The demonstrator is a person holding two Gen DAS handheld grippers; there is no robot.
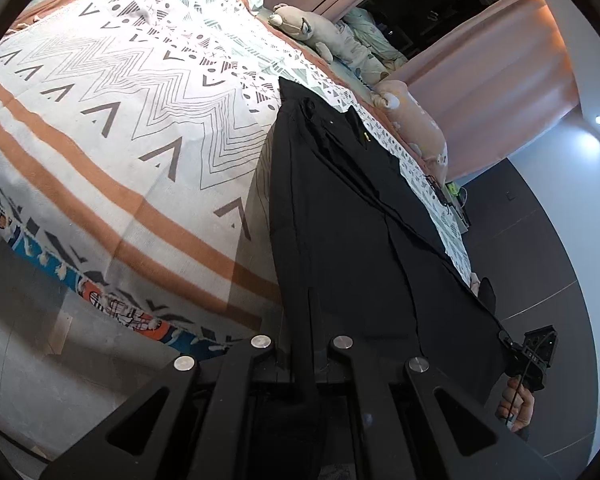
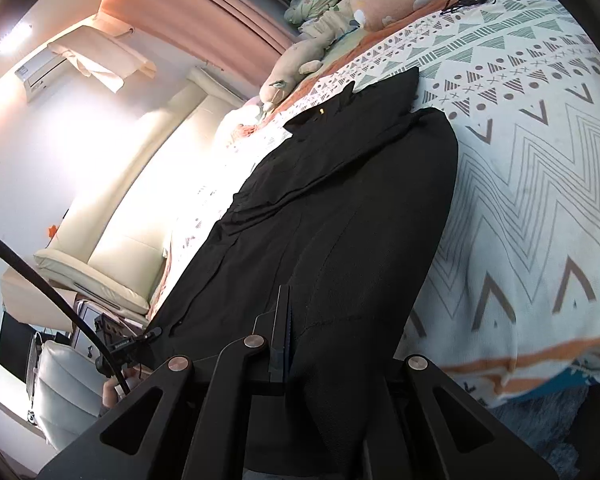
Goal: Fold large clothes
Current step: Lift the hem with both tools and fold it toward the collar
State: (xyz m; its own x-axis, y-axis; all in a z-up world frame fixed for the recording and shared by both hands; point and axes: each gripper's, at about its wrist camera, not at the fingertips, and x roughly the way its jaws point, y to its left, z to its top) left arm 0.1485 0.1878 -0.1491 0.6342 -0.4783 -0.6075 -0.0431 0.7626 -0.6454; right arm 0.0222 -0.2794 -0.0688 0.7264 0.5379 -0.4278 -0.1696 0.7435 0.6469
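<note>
Two hand-held grippers clamping one black garment

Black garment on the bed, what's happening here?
A person holds tongs in each hand, and both the left tongs and the right tongs are shut on the near edge of a large black garment. Its far end, with the collar, lies on the patterned bedspread; the near end is lifted off the bed, apparently mid-fold.

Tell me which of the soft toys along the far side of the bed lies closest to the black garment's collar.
The grey-beige plush animal, lying stretched out with its head toward the headboard end. The peach plush with pale patches lies farther along the bed edge, beside a black tangle of cable.
</note>
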